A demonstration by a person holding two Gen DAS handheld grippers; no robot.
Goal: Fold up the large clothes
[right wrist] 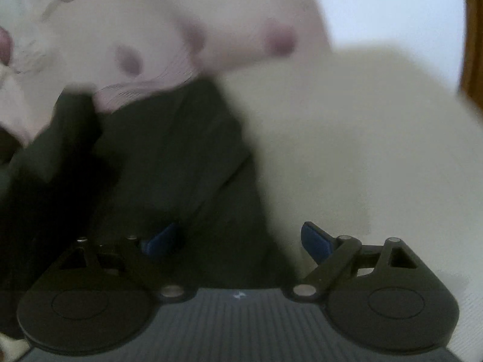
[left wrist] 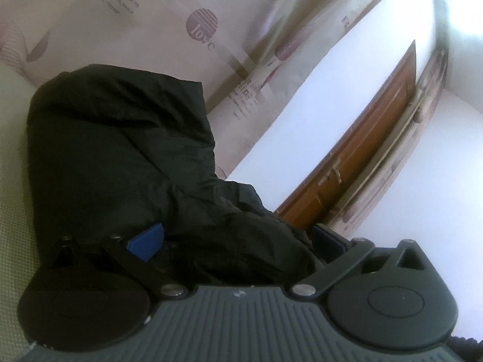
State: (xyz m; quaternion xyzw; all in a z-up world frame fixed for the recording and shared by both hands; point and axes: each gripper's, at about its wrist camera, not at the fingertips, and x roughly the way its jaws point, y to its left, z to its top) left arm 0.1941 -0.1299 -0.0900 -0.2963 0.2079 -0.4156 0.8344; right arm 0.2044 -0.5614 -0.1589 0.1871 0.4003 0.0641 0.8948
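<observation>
Left gripper (left wrist: 235,238) spread wide around bunched black garment (left wrist: 120,150), right gripper (right wrist: 238,238) spread, garment edge between jaws, cream surface (right wrist: 362,135) right.

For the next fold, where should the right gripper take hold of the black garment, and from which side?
Probably the garment's straight edge beside the cream surface. The right gripper, jaws wide apart, should come from that bare side: there the black garment lies flat with one exposed border, though blur hides the layers.
</observation>
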